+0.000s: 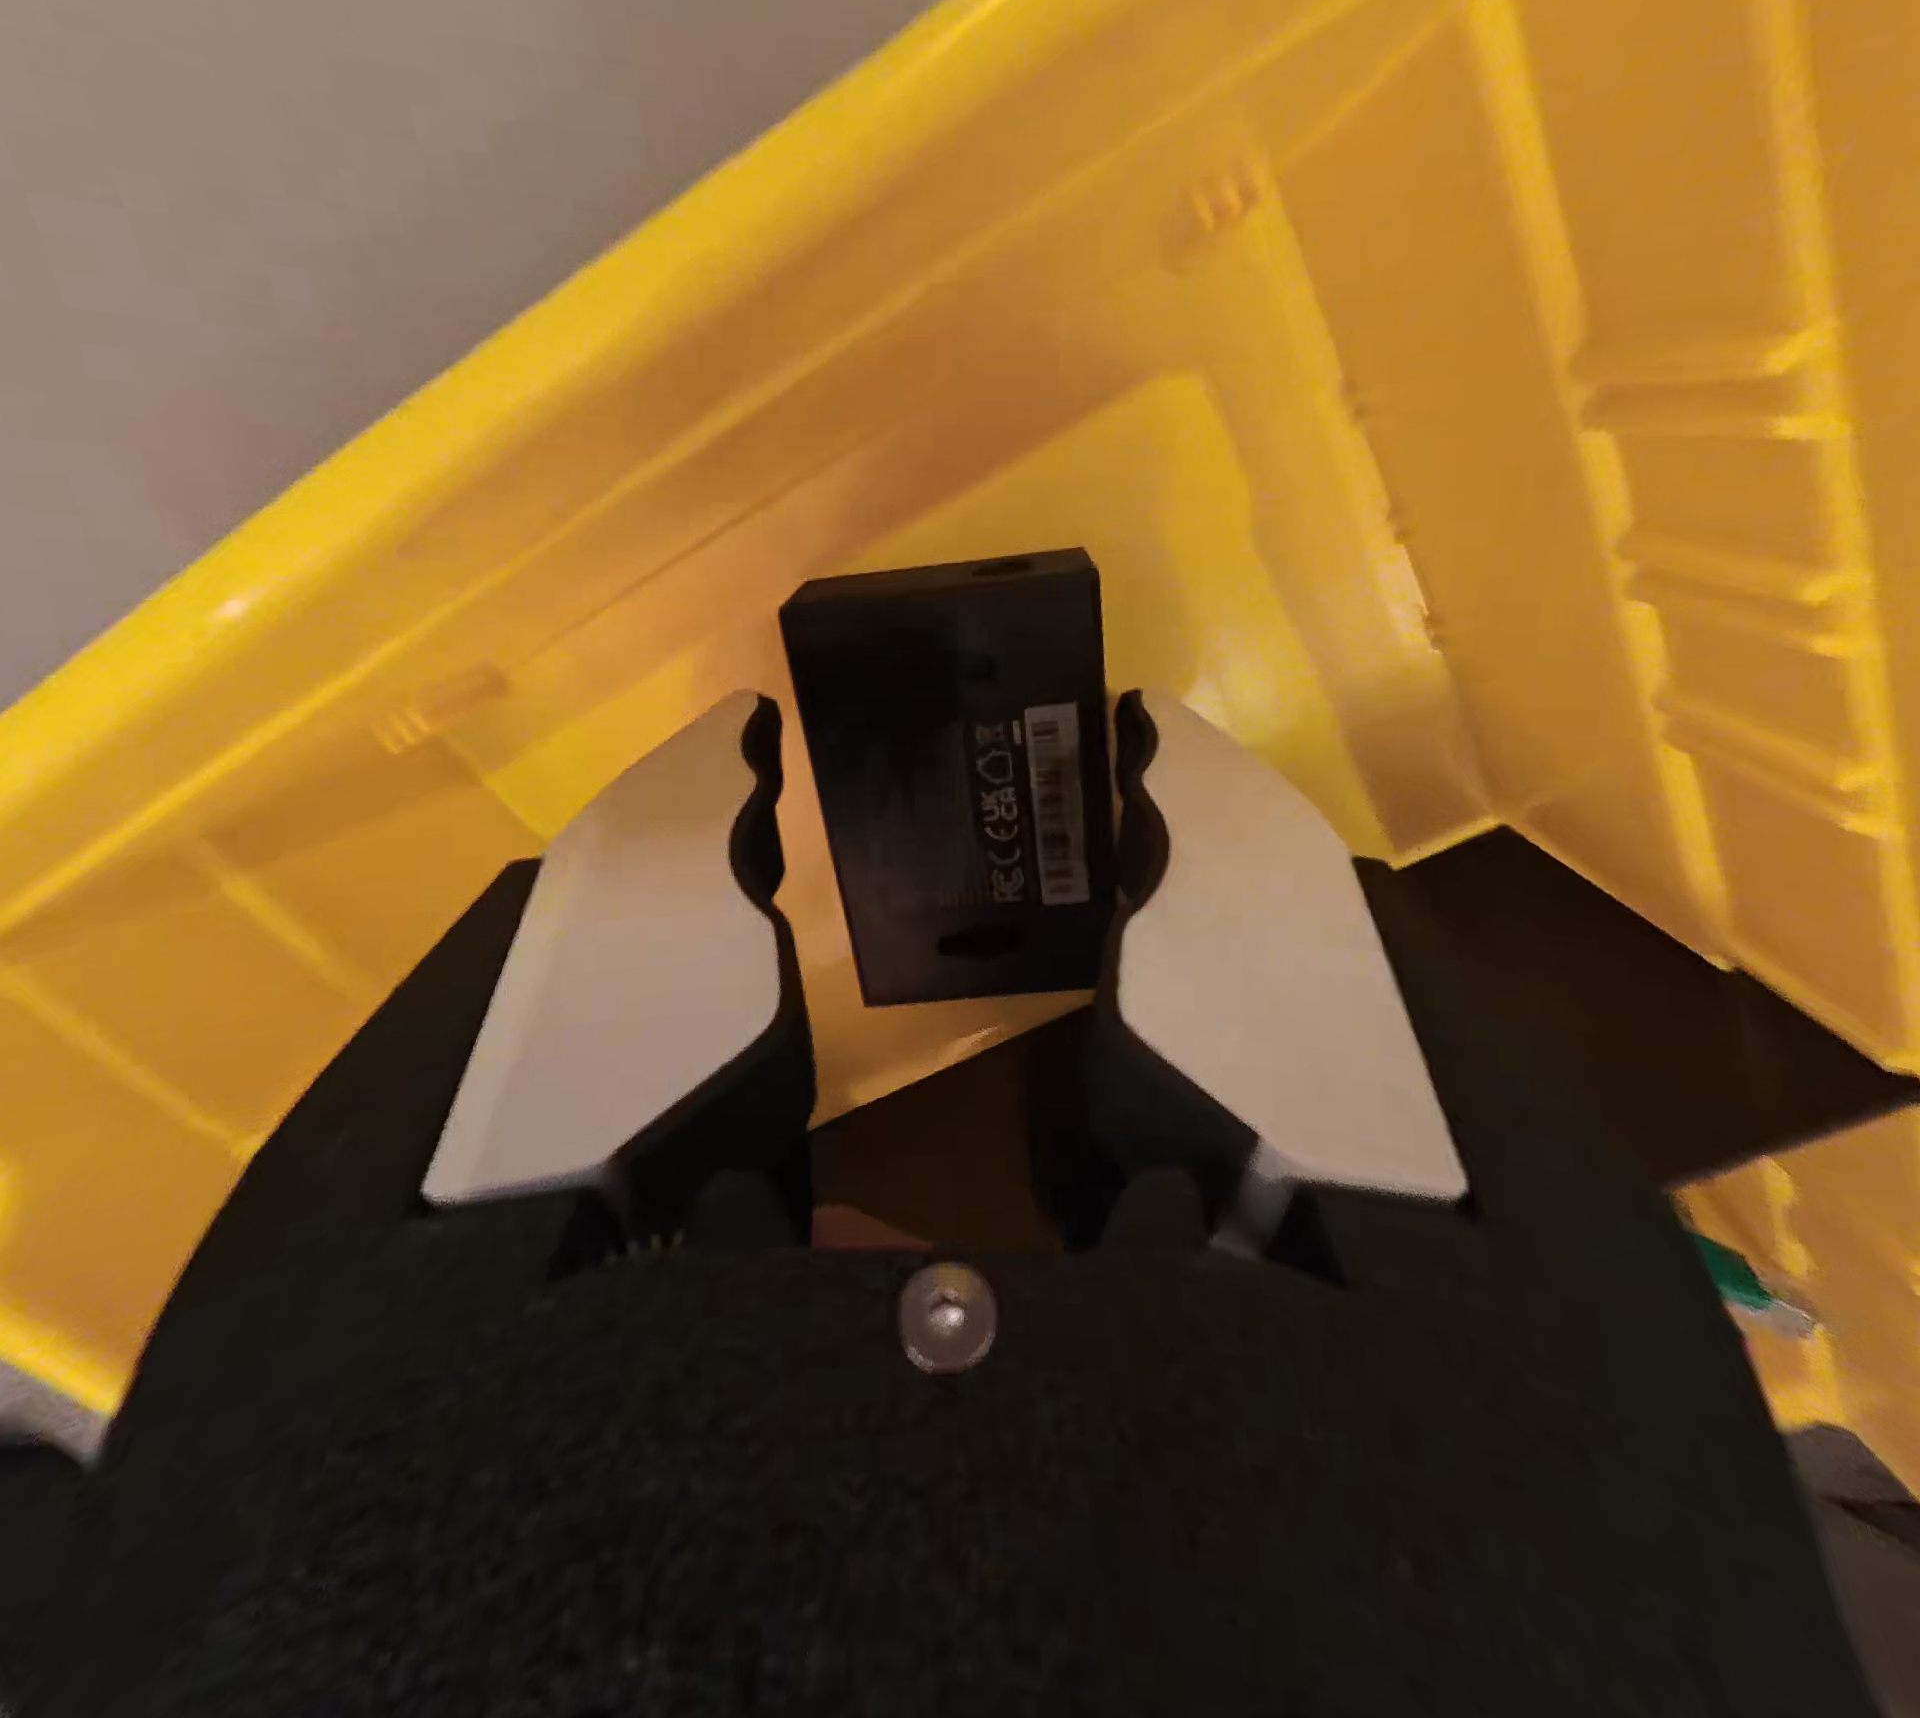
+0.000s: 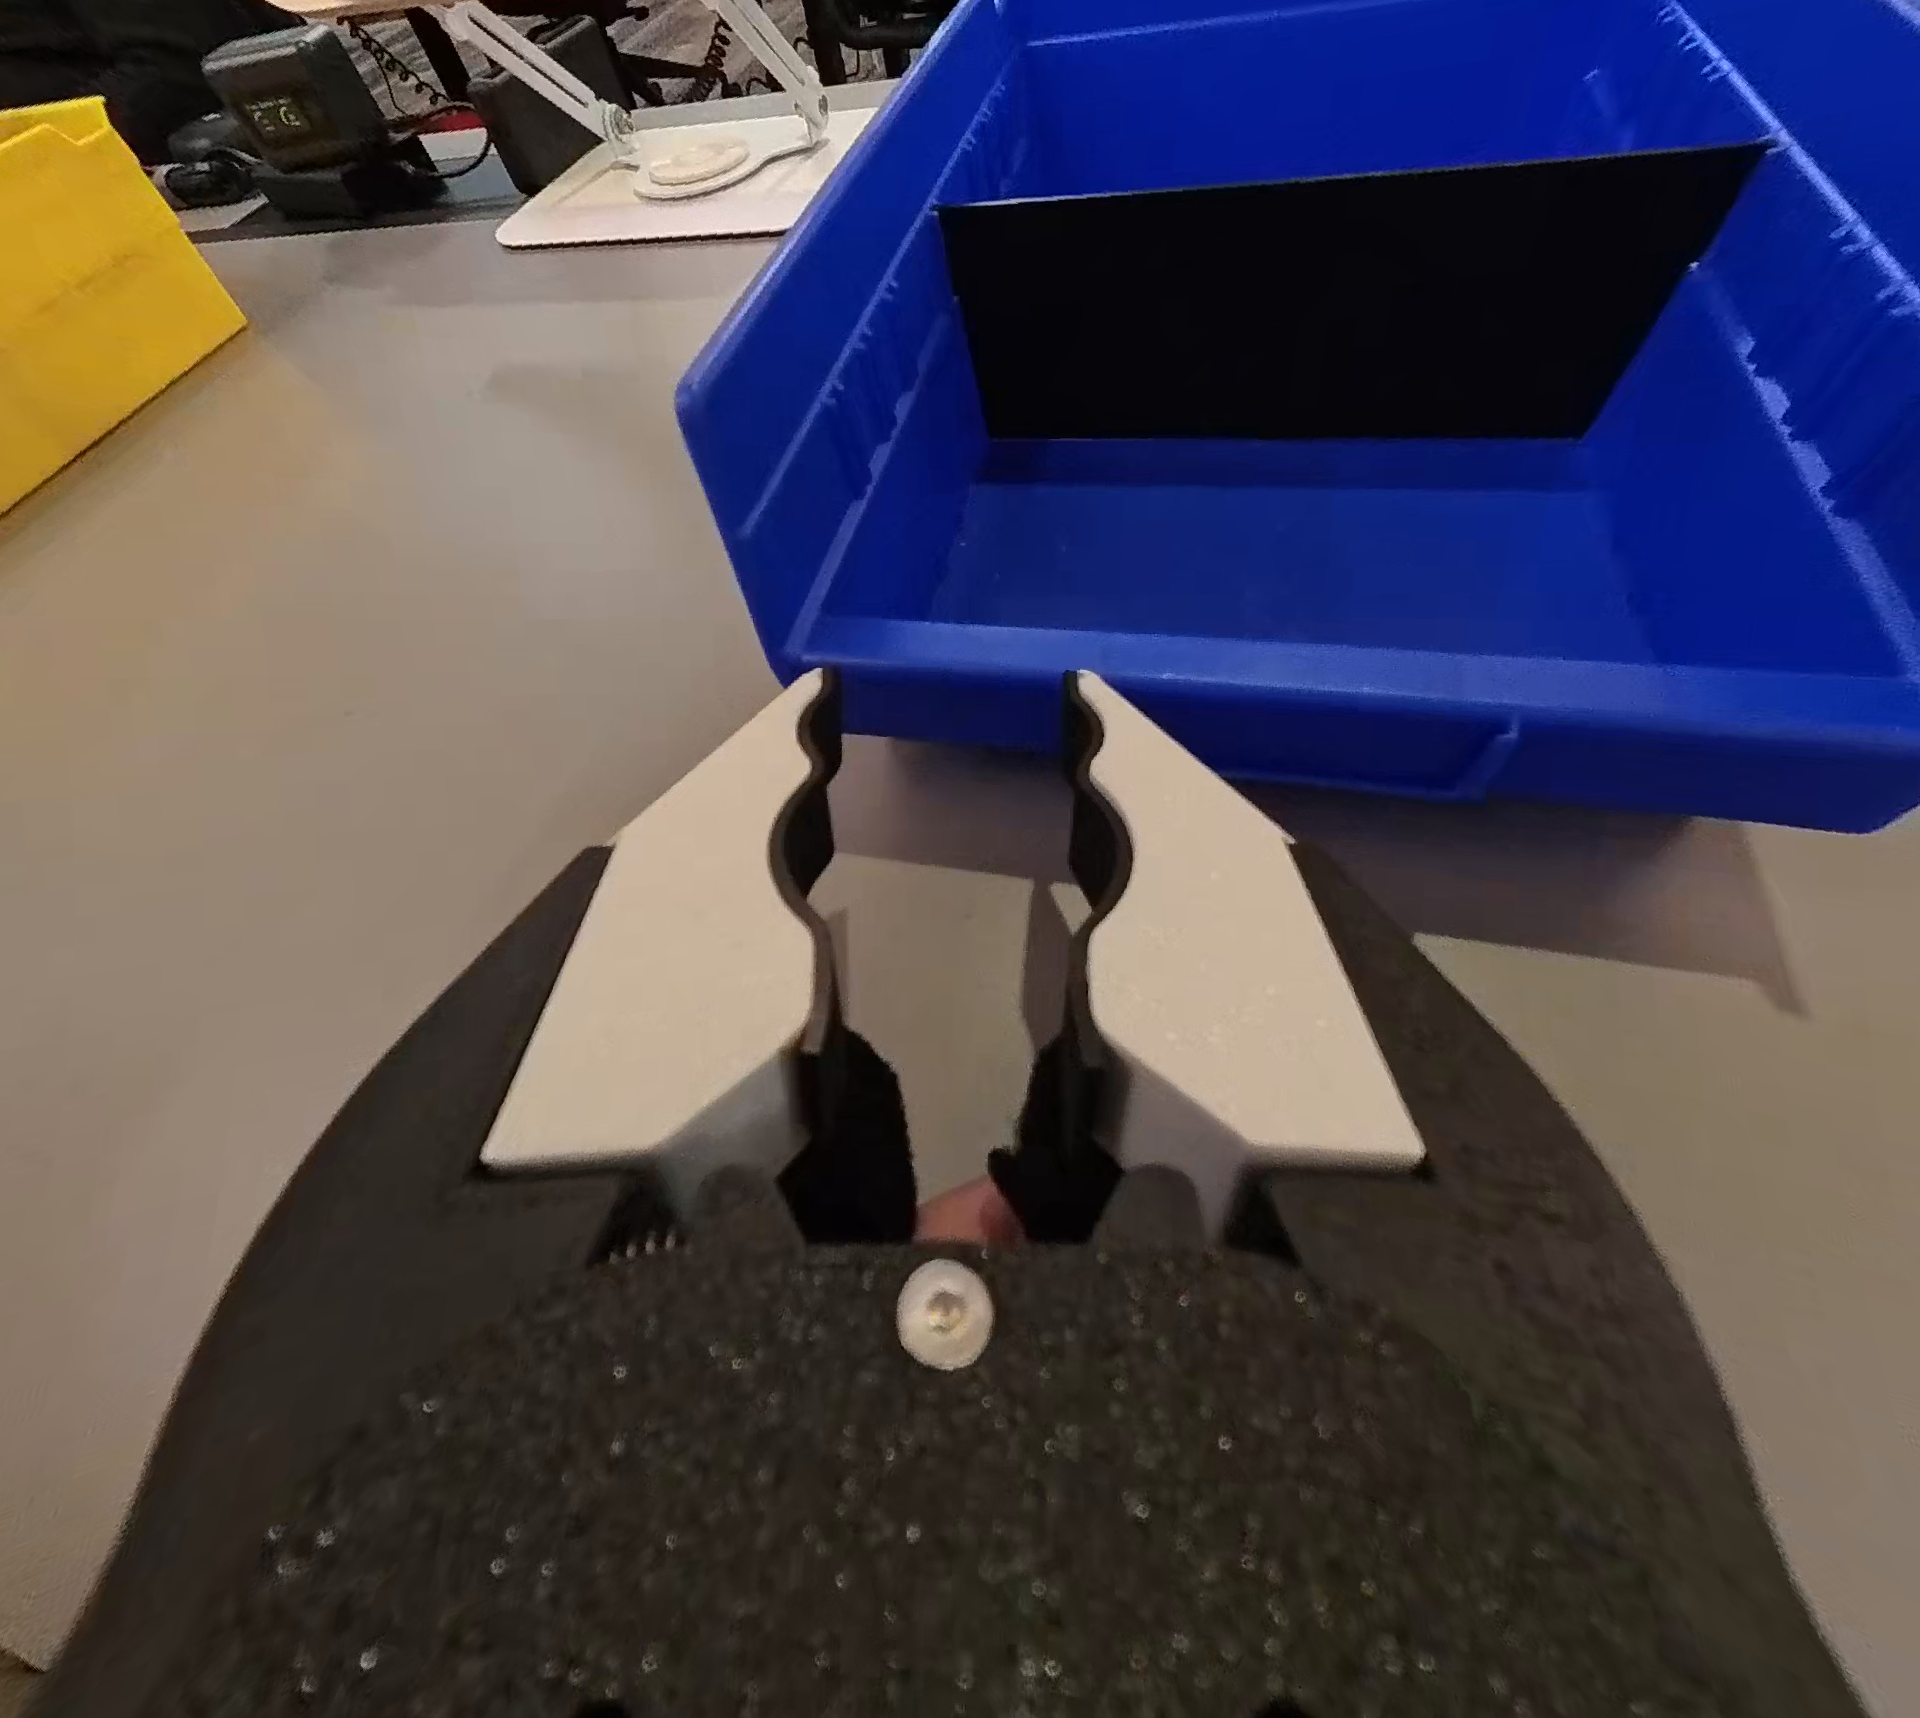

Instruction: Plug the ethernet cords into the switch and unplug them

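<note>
In the left wrist view my left gripper (image 1: 948, 712) is shut on a small black switch (image 1: 935, 795), holding it by its long sides with the labelled underside towards the camera. The switch hangs over the inside of a yellow bin (image 1: 1039, 266). The background is blurred while the switch is sharp. In the right wrist view my right gripper (image 2: 948, 686) is open and empty, low over the grey table (image 2: 364, 629), just in front of the near rim of a blue bin (image 2: 1351, 660). No ethernet cord shows in either view.
The blue bin has a black divider (image 2: 1320, 307) across its middle. The yellow bin (image 2: 83, 286) stands at the left of the table. A white and wooden stand (image 2: 665, 182) and a black device (image 2: 291, 110) sit at the far edge.
</note>
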{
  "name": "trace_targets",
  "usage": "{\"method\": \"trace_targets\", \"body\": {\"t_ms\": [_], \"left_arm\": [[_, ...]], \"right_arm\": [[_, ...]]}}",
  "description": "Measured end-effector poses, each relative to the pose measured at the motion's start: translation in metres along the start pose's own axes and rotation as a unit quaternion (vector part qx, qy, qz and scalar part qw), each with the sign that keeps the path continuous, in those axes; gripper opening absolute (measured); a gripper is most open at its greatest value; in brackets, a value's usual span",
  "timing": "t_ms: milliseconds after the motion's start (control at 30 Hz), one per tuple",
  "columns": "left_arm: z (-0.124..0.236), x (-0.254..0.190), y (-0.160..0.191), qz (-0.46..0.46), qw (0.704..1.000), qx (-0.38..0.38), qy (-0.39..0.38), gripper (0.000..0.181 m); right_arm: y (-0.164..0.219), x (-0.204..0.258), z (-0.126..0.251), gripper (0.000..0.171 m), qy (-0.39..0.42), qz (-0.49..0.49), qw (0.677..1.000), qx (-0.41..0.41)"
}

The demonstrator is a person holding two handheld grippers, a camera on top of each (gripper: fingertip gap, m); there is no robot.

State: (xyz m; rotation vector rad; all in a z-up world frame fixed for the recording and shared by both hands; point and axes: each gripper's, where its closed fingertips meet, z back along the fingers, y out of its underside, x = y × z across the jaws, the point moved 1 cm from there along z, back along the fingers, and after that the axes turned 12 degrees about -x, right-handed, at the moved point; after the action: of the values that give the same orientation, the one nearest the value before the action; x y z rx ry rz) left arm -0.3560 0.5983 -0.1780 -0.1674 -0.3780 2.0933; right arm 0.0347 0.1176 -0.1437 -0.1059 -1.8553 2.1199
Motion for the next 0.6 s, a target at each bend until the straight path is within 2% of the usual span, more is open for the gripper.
{"method": "trace_targets", "body": {"t_ms": [33, 200, 367, 433, 500, 600], "left_arm": [[-0.003, 0.001, 0.002, -0.01, 1.0, 0.006, -0.003, 0.063], [-0.001, 0.0, 0.004, -0.1, 0.995, 0.006, 0.0, 0.059], [0.042, -0.012, -0.02, -0.196, 0.977, -0.085, 0.0, 0.059], [0.071, -0.034, -0.033, -0.261, 0.954, -0.149, 0.006, 0.058], [0.098, -0.054, -0.039, -0.311, 0.933, -0.176, -0.031, 0.058], [0.128, -0.109, -0.038, -0.426, 0.878, -0.213, -0.057, 0.059]], "right_arm": [[0.0, 0.0, 0.0, 0.041, 0.0, 0.001, 1.0, -0.001], [-0.013, 0.004, 0.003, 0.041, -0.007, 0.001, 0.999, -0.035], [-0.019, 0.02, 0.006, 0.041, -0.037, -0.003, 0.998, -0.049], [-0.022, 0.03, 0.007, 0.041, -0.053, -0.001, 0.997, -0.055], [-0.022, 0.039, 0.008, 0.041, -0.064, 0.014, 0.996, -0.059], [-0.018, 0.05, 0.007, 0.041, -0.074, 0.046, 0.995, -0.055]]}}
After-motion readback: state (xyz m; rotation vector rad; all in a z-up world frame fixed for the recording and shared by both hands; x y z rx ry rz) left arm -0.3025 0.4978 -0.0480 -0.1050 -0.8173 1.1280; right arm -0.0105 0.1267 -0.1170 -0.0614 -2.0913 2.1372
